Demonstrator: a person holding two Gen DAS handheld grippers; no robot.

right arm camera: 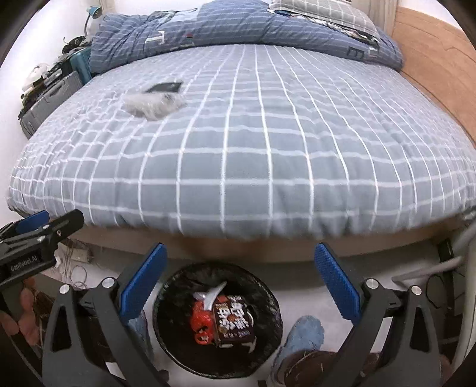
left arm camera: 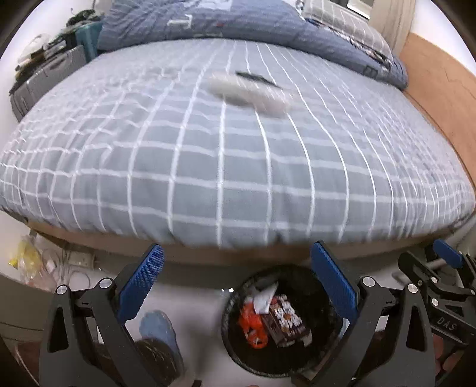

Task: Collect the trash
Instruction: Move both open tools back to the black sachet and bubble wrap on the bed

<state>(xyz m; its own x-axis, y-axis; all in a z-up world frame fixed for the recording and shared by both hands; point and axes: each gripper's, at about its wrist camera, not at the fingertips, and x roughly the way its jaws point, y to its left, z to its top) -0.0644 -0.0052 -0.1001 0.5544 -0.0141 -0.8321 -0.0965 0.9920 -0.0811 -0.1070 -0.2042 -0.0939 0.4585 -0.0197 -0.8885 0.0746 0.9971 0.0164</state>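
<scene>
A crumpled clear plastic wrapper [left arm camera: 250, 92] lies on the checked grey bed, with a dark flat item [left arm camera: 253, 78] just behind it; both show in the right wrist view too, the wrapper [right arm camera: 153, 102] and the dark item [right arm camera: 165, 87]. A black bin [left arm camera: 235, 342] stands on the floor at the bed's foot, holding a brown carton [left arm camera: 285, 321], an orange wrapper [left arm camera: 253, 324] and white paper. The bin [right arm camera: 166, 336] also shows in the right wrist view. My left gripper [left arm camera: 236, 279] is open and empty above the bin. My right gripper [right arm camera: 241, 279] is open and empty above it too.
A folded blue duvet [right arm camera: 238, 32] and a pillow [right arm camera: 327, 12] lie at the bed's head. A grey suitcase [left arm camera: 44, 80] with clutter stands left of the bed. A wooden panel [right arm camera: 440, 59] runs along the right. Cables [left arm camera: 68, 265] lie on the floor at left. Blue slippers [right arm camera: 306, 333] are by the bin.
</scene>
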